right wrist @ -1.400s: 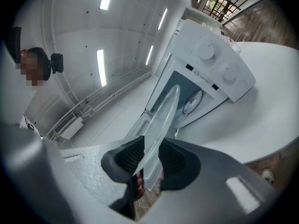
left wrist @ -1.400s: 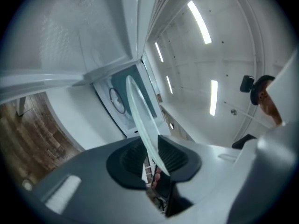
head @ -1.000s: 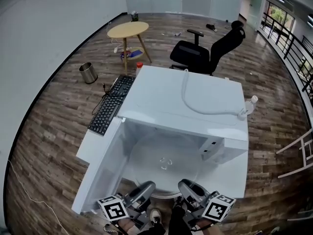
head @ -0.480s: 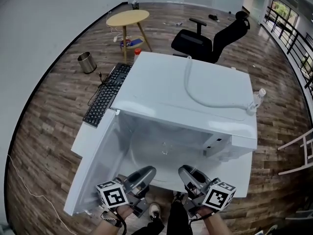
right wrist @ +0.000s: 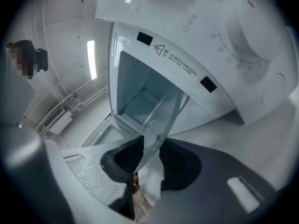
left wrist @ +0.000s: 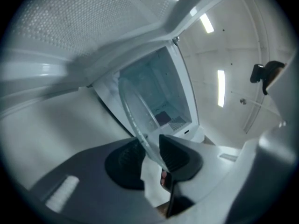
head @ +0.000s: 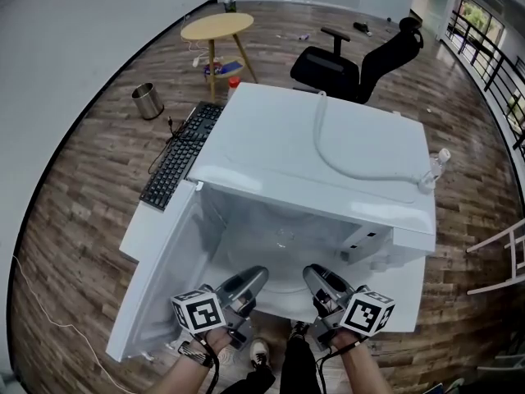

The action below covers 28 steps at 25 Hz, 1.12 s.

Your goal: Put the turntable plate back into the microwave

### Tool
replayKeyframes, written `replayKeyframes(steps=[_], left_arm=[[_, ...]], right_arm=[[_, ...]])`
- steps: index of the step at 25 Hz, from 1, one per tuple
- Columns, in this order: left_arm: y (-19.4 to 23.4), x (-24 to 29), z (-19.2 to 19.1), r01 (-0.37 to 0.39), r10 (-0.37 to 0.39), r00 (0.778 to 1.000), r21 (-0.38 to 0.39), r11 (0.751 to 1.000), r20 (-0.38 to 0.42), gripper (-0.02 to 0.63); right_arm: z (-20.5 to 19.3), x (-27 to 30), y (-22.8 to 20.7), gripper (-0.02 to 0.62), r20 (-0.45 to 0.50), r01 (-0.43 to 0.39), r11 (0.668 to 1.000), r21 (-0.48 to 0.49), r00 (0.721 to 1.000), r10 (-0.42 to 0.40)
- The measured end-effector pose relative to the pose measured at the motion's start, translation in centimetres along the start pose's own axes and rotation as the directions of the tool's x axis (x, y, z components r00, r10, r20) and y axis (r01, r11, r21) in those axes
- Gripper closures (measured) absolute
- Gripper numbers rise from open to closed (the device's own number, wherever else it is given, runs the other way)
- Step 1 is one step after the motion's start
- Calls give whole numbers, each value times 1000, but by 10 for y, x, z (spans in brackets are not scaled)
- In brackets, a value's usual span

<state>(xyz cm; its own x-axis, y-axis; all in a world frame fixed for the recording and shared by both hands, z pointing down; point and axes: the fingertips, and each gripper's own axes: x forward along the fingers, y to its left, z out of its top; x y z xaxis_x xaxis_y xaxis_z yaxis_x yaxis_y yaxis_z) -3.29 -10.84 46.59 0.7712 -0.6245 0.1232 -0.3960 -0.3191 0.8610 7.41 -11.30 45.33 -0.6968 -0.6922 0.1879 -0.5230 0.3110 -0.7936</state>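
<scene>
You are feeding the turntable plate (right wrist: 163, 113) into the open microwave (head: 328, 146), its door (head: 160, 277) swung wide to your left. The far part of the plate is already inside the cavity, and the near rim is sitting at the front opening between your two tools.

The left tongs (left wrist: 147, 149) and the right tongs (right wrist: 149, 155) have just been opening. Each is now released, with the glass rim lying loosely between its pads rather than pinched. Whether the plate is already resting on the cavity floor cannot be told.

To do this step well, you are probably best keeping the plate level, settling its centre over the drive hub and letting both sides go together. Draw the tongs straight back towards yourself so that neither pad catches the lip and drags the plate off centre.

The plate is a clear, round glass disc with a raised edge, showing the pale cavity walls through it.
</scene>
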Motion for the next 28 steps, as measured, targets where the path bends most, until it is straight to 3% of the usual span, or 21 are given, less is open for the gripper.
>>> replayKeyframes(steps=[28], left_arm=[[25, 15, -2, -39, 38, 999, -38, 999, -33, 497]], right_arm=[[-6, 15, -30, 483, -6, 37, 996, 78, 999, -37]])
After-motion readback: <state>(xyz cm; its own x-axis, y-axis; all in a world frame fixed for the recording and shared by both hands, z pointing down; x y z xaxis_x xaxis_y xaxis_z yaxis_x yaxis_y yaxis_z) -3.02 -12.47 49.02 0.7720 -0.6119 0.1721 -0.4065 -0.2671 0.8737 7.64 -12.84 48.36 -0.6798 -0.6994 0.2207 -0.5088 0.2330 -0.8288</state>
